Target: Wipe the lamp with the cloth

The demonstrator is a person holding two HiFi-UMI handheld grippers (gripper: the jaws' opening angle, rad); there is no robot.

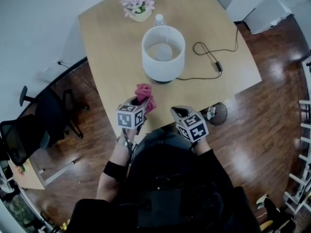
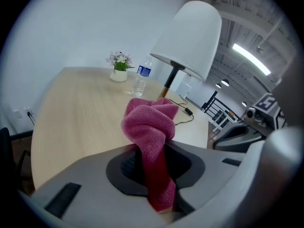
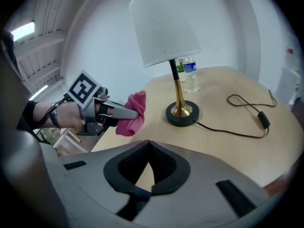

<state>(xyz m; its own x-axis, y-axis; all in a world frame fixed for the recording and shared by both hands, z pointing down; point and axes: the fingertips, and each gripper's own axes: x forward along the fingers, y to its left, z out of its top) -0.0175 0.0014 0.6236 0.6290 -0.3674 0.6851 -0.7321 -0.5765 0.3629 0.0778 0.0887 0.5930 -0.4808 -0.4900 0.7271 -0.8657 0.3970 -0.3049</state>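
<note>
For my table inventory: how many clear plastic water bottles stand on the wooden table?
1. The clear plastic water bottle stands behind the white-shaded lamp, beside the pot of pink flowers; the lamp may hide more.

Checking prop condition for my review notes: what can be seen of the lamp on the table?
The lamp stands upright on the pale wooden table. Its white tapered shade is open on top and looks unlit. A thin dark stem widens into a brass-coloured foot on a round black base. A black cord with an inline switch trails from the base across the tabletop. Only the table touches it.
</note>
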